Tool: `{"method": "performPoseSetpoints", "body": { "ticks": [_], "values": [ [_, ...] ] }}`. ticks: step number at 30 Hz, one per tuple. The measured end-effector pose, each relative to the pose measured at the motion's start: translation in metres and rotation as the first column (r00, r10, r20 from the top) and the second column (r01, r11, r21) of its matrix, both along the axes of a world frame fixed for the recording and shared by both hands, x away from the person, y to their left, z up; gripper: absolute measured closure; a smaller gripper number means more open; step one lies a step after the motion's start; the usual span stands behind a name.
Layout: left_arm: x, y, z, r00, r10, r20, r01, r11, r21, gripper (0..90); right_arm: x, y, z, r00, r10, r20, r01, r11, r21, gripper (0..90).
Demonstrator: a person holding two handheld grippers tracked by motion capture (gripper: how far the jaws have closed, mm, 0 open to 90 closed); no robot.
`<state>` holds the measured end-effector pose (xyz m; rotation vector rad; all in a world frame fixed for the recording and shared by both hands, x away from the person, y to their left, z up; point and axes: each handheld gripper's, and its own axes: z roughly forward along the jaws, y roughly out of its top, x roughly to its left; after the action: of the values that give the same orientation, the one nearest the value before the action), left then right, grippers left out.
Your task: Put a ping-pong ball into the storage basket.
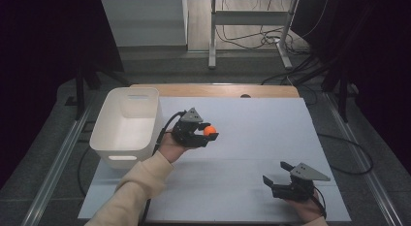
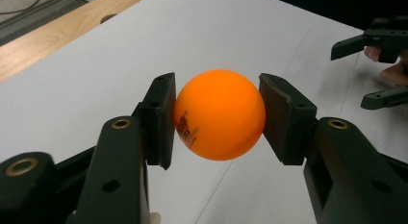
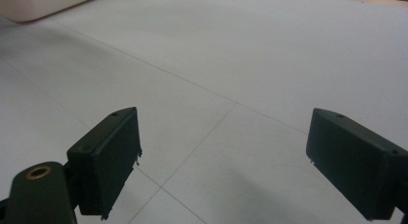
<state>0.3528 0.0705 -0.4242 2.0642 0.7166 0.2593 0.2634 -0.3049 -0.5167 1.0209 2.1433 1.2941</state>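
On the white counter [image 1: 252,138], a white bin [image 1: 127,126] sits at the left edge, likely where the ball is headed; the left hand-held gripper [image 1: 209,135] hovers just right of it, pinching an orange ball [image 2: 220,114] clear of the surface; the right hand-held gripper [image 1: 276,175] waits well apart, jaws spread, holding nothing; the ball is smooth, glossy, with small dark print.
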Motion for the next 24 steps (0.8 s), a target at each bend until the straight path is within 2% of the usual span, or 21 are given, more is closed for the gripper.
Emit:
{"method": "performPoseSetpoints", "body": {
  "ticks": [9, 13, 24],
  "values": [
    [-0.003, 0.012, 0.010, 0.9998, 0.012, 0.014, -0.012, 0.9997, -0.019, 50.4, 0.000, 0.000, 0.000, 1.0000, -0.002, 0.001, 0.002, 1.000, -0.001, 12.1],
    [-0.003, 0.015, 0.014, 0.9998, 0.018, 0.006, -0.017, 0.9993, -0.032, 50.4, 0.000, 0.000, 0.000, 1.0000, -0.004, 0.000, 0.004, 1.000, 0.000, 12.1],
    [-0.001, 0.026, 0.026, 0.9983, 0.052, 0.028, -0.051, 0.9984, -0.026, 50.4, 0.000, 0.000, 0.000, 1.0000, -0.005, -0.001, 0.005, 1.000, -0.001, 12.1]
  ]
}}
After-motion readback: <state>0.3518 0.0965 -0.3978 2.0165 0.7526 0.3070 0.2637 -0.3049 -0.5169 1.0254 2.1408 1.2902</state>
